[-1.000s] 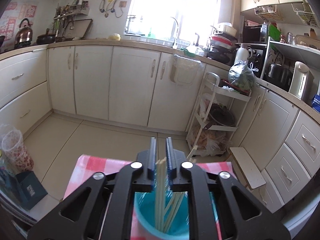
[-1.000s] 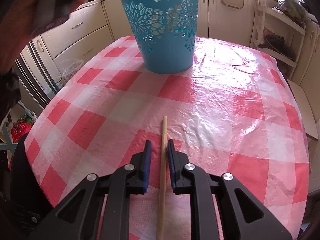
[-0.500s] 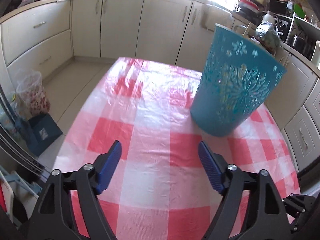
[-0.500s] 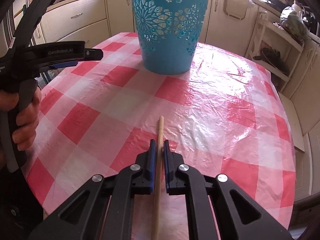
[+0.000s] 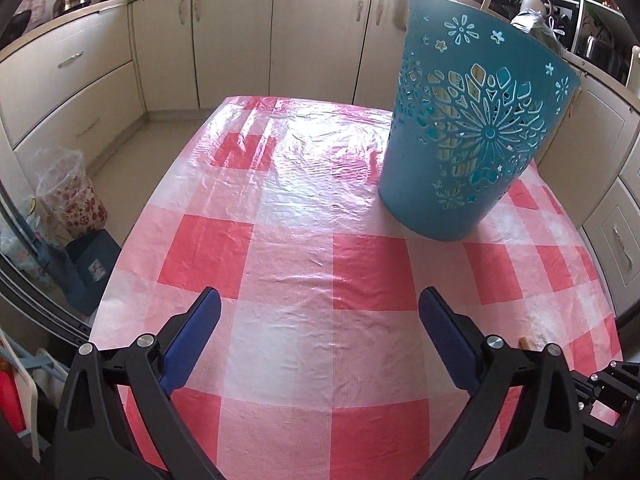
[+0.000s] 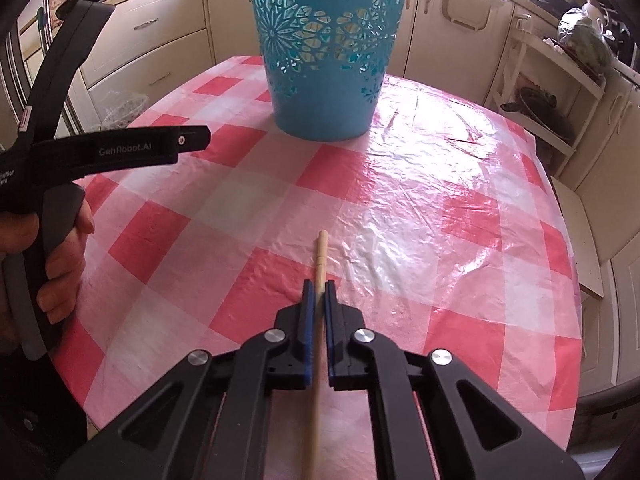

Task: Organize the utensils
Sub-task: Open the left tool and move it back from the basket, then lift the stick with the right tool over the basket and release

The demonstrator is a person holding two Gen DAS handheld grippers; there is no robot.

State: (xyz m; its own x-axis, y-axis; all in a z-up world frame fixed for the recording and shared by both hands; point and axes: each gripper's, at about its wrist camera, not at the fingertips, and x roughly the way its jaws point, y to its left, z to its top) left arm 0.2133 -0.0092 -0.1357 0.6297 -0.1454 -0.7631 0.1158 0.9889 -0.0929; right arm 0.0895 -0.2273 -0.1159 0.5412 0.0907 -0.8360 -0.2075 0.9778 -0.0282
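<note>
This is a home kitchen. Cream cabinet doors and drawers with metal handles (image 5: 236, 36) run under a beige countertop from nine o'clock round to three o'clock. A shiny metal kettle (image 5: 74, 0) stands on the counter at ten o'clock, with dark pans beside it. A white open trolley rack (image 6: 548, 92) holds a dark pan at two o'clock. A red-and-white checked plastic tablecloth (image 5: 304, 264) covers the round table.

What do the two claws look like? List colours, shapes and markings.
Both are matte black plastic with angular, triangular-cutout arms, silver round bolts and blue pads: left claw, right claw. The left one's side reads "GenRobot.AI" in pale letters; its grey handle sits in a bare hand.
</note>
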